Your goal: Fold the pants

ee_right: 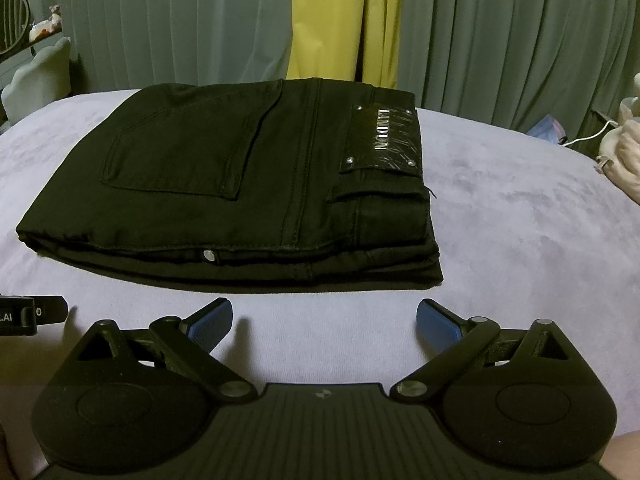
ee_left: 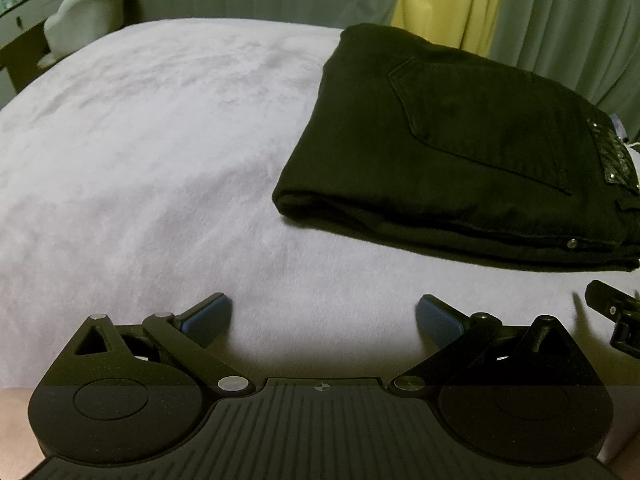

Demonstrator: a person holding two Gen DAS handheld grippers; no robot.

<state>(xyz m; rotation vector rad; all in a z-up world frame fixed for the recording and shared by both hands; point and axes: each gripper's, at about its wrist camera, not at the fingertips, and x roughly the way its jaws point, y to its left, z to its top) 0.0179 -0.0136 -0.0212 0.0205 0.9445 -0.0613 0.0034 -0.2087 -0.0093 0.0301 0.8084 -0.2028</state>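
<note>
The black pants (ee_right: pixel 240 184) lie folded into a compact stack on the lilac blanket, back pocket and a leather brand patch (ee_right: pixel 382 138) facing up. In the left wrist view the pants (ee_left: pixel 460 148) sit ahead and to the right. My left gripper (ee_left: pixel 324 318) is open and empty, low over the blanket, to the near left of the pants. My right gripper (ee_right: pixel 324 318) is open and empty, just in front of the stack's near edge, apart from it. Part of the other gripper shows at each view's edge: the right one (ee_left: pixel 612 312), the left one (ee_right: pixel 32 314).
The lilac blanket (ee_left: pixel 140 160) covers the bed. Grey-green and yellow curtains (ee_right: pixel 328 20) hang behind. A pale scalloped chair (ee_left: pixel 88 12) and a desk stand at the far left. Beige cloth and a white cable (ee_right: pixel 592 136) lie at the far right.
</note>
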